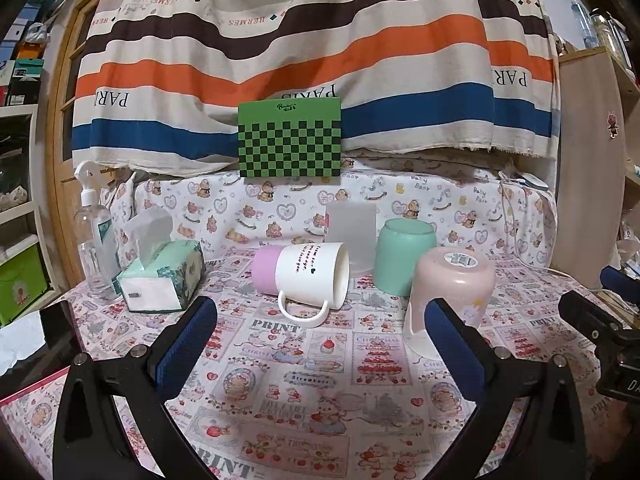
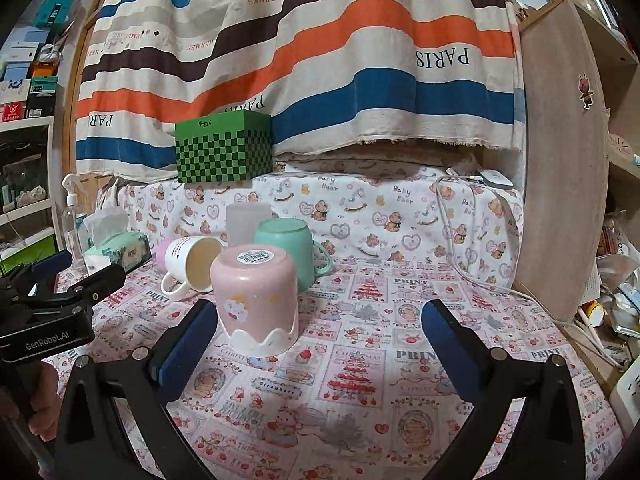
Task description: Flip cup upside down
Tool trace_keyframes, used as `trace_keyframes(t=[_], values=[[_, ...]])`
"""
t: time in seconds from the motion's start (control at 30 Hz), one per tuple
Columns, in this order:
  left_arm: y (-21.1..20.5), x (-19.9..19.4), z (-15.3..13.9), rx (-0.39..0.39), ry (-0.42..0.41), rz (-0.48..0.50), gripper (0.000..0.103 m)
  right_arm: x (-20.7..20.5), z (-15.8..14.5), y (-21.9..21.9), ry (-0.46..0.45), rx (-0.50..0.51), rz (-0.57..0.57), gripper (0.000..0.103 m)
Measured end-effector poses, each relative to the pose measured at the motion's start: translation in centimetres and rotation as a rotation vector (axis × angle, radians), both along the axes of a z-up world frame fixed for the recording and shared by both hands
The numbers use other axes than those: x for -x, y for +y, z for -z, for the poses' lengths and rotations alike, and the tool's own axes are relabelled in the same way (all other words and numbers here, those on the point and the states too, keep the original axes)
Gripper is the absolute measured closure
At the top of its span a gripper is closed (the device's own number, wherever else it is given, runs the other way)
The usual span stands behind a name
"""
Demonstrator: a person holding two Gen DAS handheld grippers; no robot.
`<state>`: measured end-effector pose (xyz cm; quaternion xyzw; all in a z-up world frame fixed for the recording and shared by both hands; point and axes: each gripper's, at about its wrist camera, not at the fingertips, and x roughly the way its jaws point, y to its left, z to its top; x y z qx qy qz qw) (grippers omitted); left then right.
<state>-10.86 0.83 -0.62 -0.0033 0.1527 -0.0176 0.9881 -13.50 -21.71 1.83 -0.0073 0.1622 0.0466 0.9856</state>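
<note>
A white mug with a purple base [image 1: 308, 276] lies on its side on the patterned tablecloth, handle toward me; it also shows in the right wrist view [image 2: 192, 264]. A pink cup [image 1: 452, 300] [image 2: 256, 300] stands upside down, barcode label on top. A mint green cup [image 1: 402, 256] [image 2: 286, 244] stands upside down behind it. A frosted translucent cup [image 1: 352, 236] [image 2: 246, 224] stands at the back. My left gripper [image 1: 320, 320] is open and empty, short of the white mug. My right gripper [image 2: 320, 320] is open and empty, to the right of the pink cup.
A tissue box [image 1: 164, 280] and a clear spray bottle [image 1: 94, 236] stand at the left. A green checkered box [image 1: 290, 140] sits on the raised ledge behind. A white cable [image 2: 468, 248] runs down the right. Shelves flank both sides.
</note>
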Motion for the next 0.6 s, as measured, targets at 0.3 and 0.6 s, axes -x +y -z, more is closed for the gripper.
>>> trace_keyframes(t=[0.3, 0.6], values=[[0.01, 0.05, 0.01, 0.001, 0.000, 0.001, 0.000, 0.00, -0.01, -0.05, 0.001, -0.001, 0.004, 0.000], [0.03, 0.09, 0.06, -0.001, -0.002, -0.006, 0.000, 0.04, -0.03, -0.01, 0.001, -0.001, 0.005, 0.000]])
